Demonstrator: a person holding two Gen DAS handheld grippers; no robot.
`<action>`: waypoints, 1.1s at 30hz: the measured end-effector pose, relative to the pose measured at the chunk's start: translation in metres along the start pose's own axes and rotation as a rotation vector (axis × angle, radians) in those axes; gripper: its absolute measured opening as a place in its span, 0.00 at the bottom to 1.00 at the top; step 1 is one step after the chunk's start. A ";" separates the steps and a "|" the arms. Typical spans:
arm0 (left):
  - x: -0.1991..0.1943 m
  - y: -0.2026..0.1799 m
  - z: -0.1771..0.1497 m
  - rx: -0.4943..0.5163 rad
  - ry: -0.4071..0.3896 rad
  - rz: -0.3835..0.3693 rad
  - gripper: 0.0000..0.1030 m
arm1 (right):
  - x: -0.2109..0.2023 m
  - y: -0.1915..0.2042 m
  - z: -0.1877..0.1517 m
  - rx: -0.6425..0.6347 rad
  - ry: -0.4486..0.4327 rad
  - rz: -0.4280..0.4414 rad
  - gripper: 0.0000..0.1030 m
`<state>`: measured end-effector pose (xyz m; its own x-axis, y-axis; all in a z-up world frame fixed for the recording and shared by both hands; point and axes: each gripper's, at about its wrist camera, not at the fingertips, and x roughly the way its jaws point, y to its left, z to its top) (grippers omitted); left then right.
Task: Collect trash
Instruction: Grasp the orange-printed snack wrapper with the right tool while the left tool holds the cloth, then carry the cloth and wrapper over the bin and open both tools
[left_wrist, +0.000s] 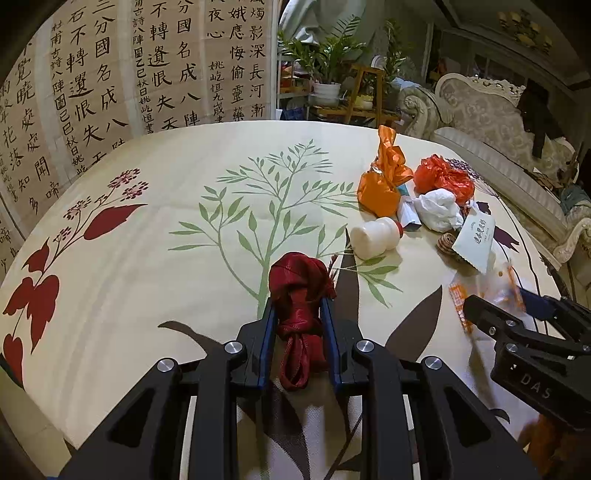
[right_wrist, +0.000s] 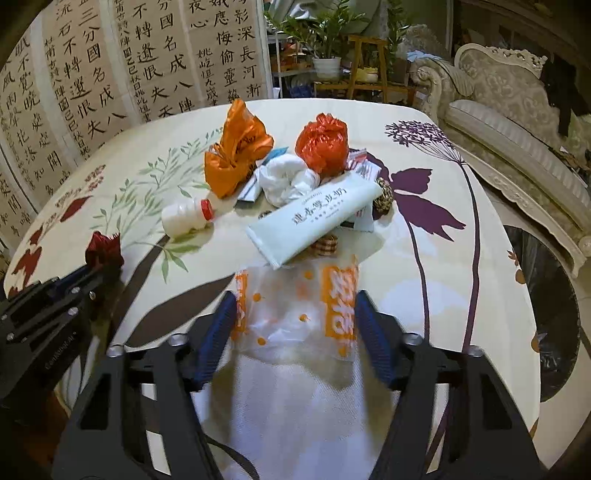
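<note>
A: Start with the big picture. What's on the desk (right_wrist: 454, 258)?

B: A floral cloth covers it, and the trash sits heaped toward the far side: an orange plastic bag (right_wrist: 236, 155), a red-orange plastic bag (right_wrist: 325, 144), a crumpled white bag (right_wrist: 288, 181), a pale tube (right_wrist: 314, 218) lying across small woven pieces, and a little white bottle (right_wrist: 184, 219) tipped on its side just beside the heap.

A: And the nearest piece?

B: A clear wrapper with orange print (right_wrist: 295, 314), lying flat at the near edge. The right tool (right_wrist: 295, 325) straddles it, fingers spread to either side; I judge the pads aren't pressing yet.

A: The left tool (left_wrist: 297, 314)?

B: Pinched on a bunched dark red ribbon (left_wrist: 299, 295), held just above the cloth.

A: How to take the wrapper well?

B: It's thin and slippery, so I'd lower until the fingertips brush the cloth, close slowly so the film bunches between the pads, then lift straight, keeping clear of the tube's near end.
</note>
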<state>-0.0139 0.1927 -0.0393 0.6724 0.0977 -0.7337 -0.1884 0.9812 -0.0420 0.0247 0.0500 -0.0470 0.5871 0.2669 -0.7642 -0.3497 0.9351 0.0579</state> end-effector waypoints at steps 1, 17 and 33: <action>0.000 -0.001 0.000 0.001 0.001 -0.002 0.24 | -0.001 0.000 0.000 -0.007 -0.001 0.002 0.49; -0.009 -0.024 -0.006 0.040 -0.009 -0.036 0.24 | -0.025 -0.015 -0.012 0.002 -0.047 0.044 0.14; -0.024 -0.071 -0.001 0.094 -0.056 -0.113 0.24 | -0.062 -0.061 -0.011 0.089 -0.152 -0.022 0.14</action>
<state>-0.0174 0.1209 -0.0189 0.7250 -0.0072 -0.6887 -0.0435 0.9975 -0.0561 0.0015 -0.0266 -0.0106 0.6997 0.2721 -0.6606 -0.2736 0.9562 0.1040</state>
